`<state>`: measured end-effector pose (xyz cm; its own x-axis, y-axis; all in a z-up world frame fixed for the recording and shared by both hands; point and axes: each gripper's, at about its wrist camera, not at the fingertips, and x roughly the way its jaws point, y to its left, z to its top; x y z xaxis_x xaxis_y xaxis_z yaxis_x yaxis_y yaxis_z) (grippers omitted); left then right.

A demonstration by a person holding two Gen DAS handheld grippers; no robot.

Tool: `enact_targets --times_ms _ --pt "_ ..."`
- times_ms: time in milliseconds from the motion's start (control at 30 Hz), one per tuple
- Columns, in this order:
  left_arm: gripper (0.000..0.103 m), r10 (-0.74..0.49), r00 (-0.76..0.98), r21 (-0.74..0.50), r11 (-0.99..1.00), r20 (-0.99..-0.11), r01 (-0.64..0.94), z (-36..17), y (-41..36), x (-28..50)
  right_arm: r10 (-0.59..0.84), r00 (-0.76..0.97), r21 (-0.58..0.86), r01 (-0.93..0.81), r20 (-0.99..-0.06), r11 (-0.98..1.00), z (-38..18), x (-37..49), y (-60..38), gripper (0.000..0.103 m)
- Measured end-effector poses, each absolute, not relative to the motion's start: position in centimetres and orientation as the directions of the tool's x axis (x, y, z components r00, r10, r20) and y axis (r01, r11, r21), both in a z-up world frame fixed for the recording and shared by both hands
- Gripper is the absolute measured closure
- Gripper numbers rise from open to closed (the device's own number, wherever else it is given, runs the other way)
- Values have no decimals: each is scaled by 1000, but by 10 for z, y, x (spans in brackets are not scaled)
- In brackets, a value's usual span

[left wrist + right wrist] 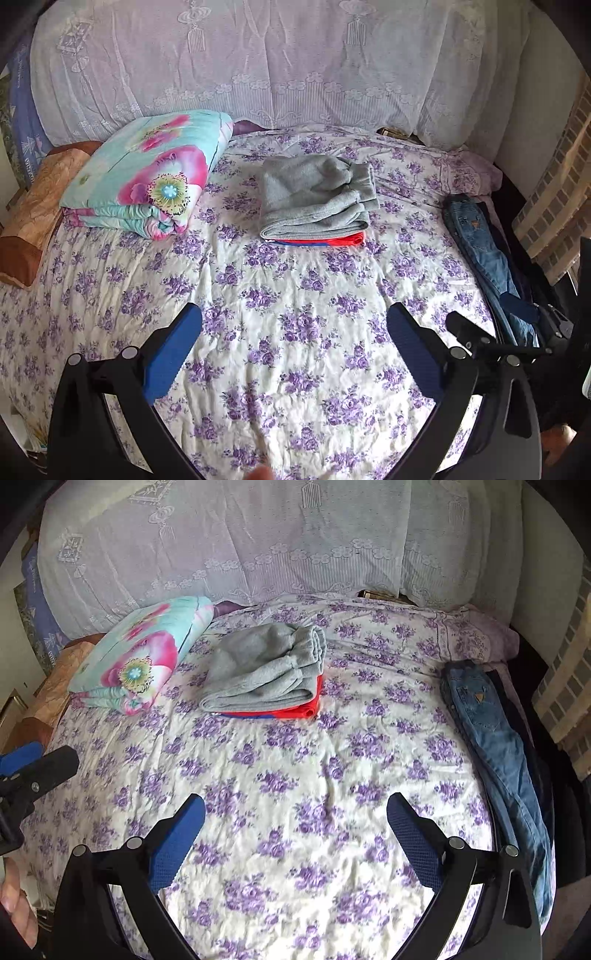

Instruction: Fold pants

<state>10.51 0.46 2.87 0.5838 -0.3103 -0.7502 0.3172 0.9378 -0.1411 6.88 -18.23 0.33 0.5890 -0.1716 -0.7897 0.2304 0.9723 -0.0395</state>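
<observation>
While the folded grey pants rest on a red garment mid-bed, I hold my left gripper and right gripper above the floral sheet, jaws spread wide, nothing between them. Jeans lie along the right edge, possibly over darker clothing.

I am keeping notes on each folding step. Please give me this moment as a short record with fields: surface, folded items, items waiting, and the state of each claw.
surface: bed with a purple-flowered sheet
folded items: grey pants, folded, on top of a red garment
items waiting: blue jeans, unfolded, along the bed's right edge
other: floral quilt, folded, left of the grey pants
left claw: open, holding nothing, above the sheet
right claw: open, holding nothing, above the sheet
</observation>
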Motion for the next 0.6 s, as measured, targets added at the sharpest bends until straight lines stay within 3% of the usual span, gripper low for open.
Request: enact_targets --times_ms 600 --pt "5 -292 658 -116 948 -695 298 68 30 49 -191 653 -13 267 -733 964 37 14 -155 4"
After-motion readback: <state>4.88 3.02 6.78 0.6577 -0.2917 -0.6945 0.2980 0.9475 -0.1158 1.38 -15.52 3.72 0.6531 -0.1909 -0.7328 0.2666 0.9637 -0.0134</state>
